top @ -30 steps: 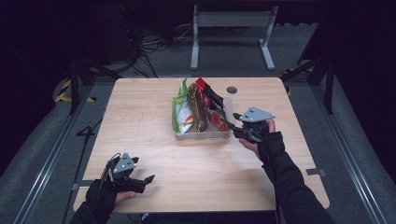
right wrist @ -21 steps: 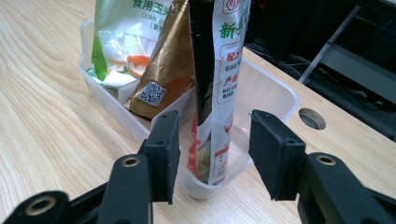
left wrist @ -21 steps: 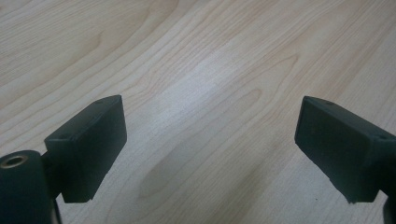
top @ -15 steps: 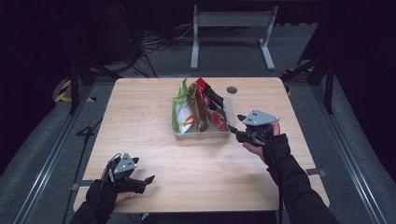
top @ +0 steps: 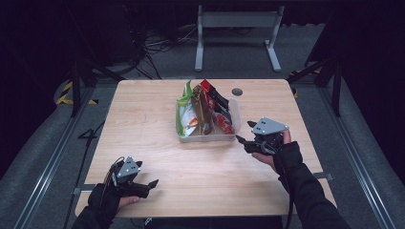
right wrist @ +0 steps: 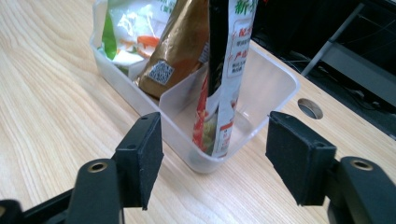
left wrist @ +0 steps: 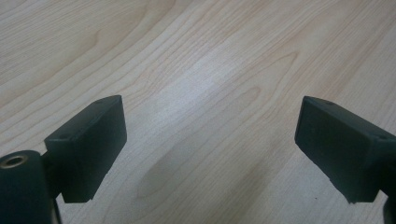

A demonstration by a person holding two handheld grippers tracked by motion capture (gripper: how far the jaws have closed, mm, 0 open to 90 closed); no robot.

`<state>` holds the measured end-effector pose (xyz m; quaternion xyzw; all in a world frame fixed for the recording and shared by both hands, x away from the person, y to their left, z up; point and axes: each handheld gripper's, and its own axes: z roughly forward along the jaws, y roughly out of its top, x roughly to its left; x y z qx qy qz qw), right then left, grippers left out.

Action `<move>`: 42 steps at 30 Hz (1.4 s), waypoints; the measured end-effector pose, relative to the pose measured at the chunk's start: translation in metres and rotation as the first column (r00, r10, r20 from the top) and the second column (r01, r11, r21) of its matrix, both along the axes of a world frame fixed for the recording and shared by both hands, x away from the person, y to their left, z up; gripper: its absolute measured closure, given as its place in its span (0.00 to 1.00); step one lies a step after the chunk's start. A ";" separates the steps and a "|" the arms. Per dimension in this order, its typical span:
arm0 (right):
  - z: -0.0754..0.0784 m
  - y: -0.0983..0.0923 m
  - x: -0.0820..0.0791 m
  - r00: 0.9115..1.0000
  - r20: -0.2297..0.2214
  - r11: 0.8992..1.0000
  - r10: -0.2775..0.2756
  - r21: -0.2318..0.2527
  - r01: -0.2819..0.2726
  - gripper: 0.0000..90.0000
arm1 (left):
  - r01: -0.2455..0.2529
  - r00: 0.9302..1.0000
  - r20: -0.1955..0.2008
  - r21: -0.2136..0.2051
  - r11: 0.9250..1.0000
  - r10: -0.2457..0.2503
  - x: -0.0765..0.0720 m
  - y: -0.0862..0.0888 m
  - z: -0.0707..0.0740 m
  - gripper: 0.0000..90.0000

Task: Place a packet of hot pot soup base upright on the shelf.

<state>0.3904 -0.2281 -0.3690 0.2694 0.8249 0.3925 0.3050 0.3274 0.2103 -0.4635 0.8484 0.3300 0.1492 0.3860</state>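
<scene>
A clear plastic bin (top: 208, 137) stands at the table's middle with three snack packets upright in it: a green-white one (top: 185, 107), a brown-gold one (top: 202, 112) and a red one (top: 220, 107). My right gripper (top: 242, 138) sits just right of the bin's near right corner. Its jaws have just been opening and are open, with nothing pressed between them. In the right gripper view (right wrist: 215, 158) the bin (right wrist: 275, 79) is close ahead, and the red-white packet (right wrist: 224, 93) stands in its compartment behind a divider. My left gripper (top: 151, 183) rests open near the front left edge over bare wood (left wrist: 210, 149).
A round cable hole (top: 237, 91) lies in the tabletop behind the bin. Bare wood spreads left of the bin and along the front. A metal stand (top: 234, 28) and cables lie on the dark floor beyond the far edge.
The right gripper has drawn slightly back from the bin's right side toward the near edge, and its jaws have widened. The left gripper has kept still.
</scene>
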 end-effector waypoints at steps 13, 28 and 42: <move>-0.008 -0.009 -0.008 1.000 -0.008 0.999 0.002 -0.047 -0.002 0.31 | -0.002 1.000 0.002 0.003 1.000 0.002 0.000 0.000 0.000 0.11; -0.022 -0.019 -0.017 1.000 -0.026 0.996 -0.003 -0.089 0.001 0.22 | -0.002 1.000 -0.002 0.010 1.000 0.002 0.000 -0.001 -0.001 0.11; -0.035 -0.033 -0.036 1.000 -0.004 0.989 -0.020 -0.143 0.019 0.17 | -0.005 1.000 -0.003 0.011 1.000 0.005 0.000 -0.001 -0.001 0.11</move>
